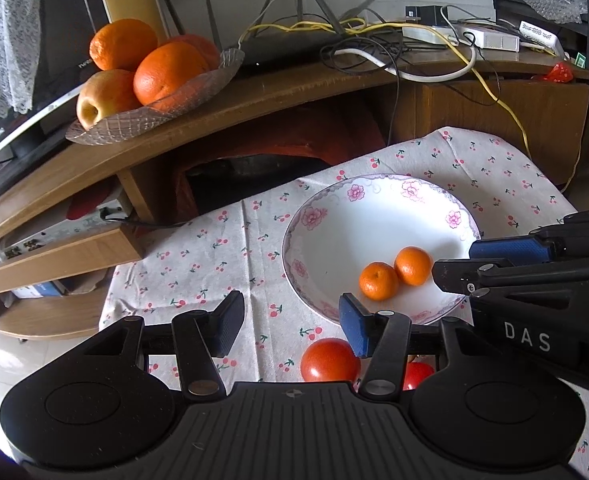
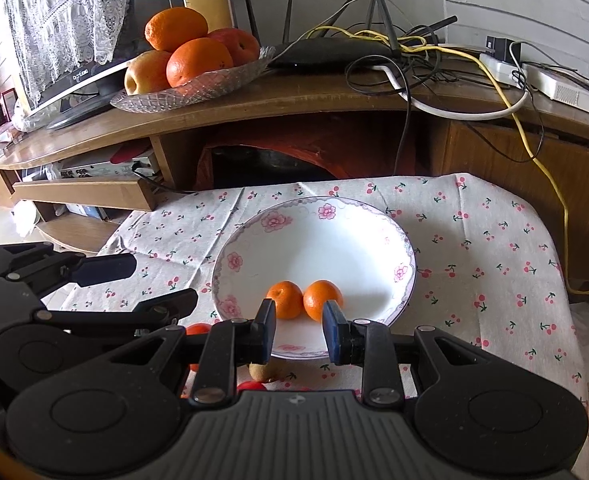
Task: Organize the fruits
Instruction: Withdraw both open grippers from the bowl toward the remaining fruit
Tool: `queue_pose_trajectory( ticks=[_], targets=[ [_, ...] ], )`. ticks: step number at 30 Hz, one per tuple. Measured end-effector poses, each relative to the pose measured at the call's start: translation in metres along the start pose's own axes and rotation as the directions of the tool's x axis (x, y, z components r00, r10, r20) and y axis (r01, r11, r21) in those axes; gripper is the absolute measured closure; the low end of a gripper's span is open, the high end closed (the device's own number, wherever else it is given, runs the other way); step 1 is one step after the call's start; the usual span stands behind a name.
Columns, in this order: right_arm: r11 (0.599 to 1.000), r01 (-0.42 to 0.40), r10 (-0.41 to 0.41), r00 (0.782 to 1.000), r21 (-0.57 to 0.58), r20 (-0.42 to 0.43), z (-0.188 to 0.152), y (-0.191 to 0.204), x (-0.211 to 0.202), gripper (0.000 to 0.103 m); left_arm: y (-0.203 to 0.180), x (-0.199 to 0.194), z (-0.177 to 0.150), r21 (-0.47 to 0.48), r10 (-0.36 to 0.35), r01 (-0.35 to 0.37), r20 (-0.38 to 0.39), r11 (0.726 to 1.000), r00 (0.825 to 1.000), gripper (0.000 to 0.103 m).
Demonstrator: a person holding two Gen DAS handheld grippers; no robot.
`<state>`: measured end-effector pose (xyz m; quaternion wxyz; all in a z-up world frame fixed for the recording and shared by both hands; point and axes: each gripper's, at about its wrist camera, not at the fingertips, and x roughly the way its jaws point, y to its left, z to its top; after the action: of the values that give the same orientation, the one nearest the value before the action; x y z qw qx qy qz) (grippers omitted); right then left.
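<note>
On the cherry-print cloth (image 1: 198, 264) sits a white flowered plate (image 1: 334, 240) (image 2: 314, 248) holding two mandarins (image 1: 378, 280) (image 1: 412, 266), which the right wrist view shows side by side (image 2: 284, 299) (image 2: 321, 300). My left gripper (image 1: 292, 326) is open just above a red tomato (image 1: 330, 360) lying in front of the plate. A second red fruit (image 1: 416, 374) is partly hidden behind its finger. My right gripper (image 2: 299, 330) is open over the plate's near rim, empty, just short of the mandarins. A brown kiwi (image 2: 262, 372) peeks out below it.
A glass dish (image 1: 106, 130) (image 2: 198, 92) of oranges and apples stands on the wooden TV stand (image 1: 294, 84) behind the table. A router, power strip and tangled cables (image 2: 414, 64) crowd the stand's right. A monitor (image 1: 18, 120) stands far left. Each gripper is seen in the other's view.
</note>
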<state>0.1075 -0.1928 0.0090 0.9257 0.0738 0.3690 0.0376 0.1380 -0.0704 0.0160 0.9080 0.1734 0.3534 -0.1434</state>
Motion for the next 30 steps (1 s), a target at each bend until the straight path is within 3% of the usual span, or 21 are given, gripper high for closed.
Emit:
queue_pose_trajectory(
  ticks=[30],
  targets=[
    [0.999, -0.028, 0.027, 0.998, -0.032, -0.051, -0.024, 0.021, -0.017, 0.075, 0.002, -0.023, -0.029, 0.024, -0.006, 0.007, -0.044, 1.000, 0.999, 0.046]
  ],
)
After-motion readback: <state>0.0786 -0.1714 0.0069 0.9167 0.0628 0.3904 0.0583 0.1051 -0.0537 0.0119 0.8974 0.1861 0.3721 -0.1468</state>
